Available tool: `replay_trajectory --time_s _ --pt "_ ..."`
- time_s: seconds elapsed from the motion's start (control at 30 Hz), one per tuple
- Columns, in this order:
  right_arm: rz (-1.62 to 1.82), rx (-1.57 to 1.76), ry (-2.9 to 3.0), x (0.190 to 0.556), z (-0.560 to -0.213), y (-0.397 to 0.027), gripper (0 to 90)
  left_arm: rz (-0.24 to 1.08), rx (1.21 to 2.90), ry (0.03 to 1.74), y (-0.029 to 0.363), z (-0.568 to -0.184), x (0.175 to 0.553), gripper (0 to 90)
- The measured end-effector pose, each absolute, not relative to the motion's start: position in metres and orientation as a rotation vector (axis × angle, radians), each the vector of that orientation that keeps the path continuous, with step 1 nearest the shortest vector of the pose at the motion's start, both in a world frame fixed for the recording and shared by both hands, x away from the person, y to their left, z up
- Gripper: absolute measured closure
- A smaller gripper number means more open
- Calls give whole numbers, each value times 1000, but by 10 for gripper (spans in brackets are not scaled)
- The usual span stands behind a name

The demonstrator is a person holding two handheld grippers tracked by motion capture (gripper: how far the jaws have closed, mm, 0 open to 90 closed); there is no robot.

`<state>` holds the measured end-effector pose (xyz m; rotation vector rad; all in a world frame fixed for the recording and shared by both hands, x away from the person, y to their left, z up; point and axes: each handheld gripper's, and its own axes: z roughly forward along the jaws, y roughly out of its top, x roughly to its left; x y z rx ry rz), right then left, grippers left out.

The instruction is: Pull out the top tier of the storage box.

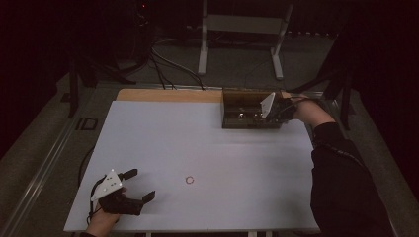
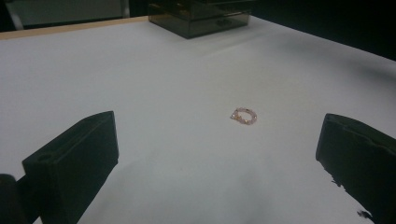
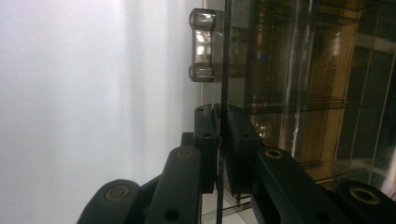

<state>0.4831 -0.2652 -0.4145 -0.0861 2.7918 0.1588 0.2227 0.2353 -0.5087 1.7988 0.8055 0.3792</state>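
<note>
A small pinkish beaded ring (image 1: 189,179) lies on the white table sheet, right of my left gripper (image 1: 140,185). That gripper rests near the front left corner, open with nothing between its jaws. In the left gripper view the ring (image 2: 243,115) sits just beyond the gap of the left gripper (image 2: 217,140). At the far right stands a smoky clear plastic box (image 1: 244,108). My right gripper (image 1: 264,116) is at its right side. In the right gripper view the right gripper (image 3: 218,116) is shut on a thin clear panel (image 3: 224,56) of the box, just below a clear handle (image 3: 202,44).
The white sheet (image 1: 207,143) covers the table, leaving a wooden strip (image 1: 168,95) along the far edge. Beyond the table a metal stand (image 1: 242,29) and cables (image 1: 163,64) sit on the floor. A dark sleeve (image 1: 341,173) lies along the table's right edge.
</note>
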Motion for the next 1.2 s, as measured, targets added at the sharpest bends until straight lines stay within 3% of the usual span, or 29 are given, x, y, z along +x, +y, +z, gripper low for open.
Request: replay_trajectory --time_s 1.2 --pt "236 -80 2818 448 -416 -273 868 376 1796 798 235 -508 223 0"
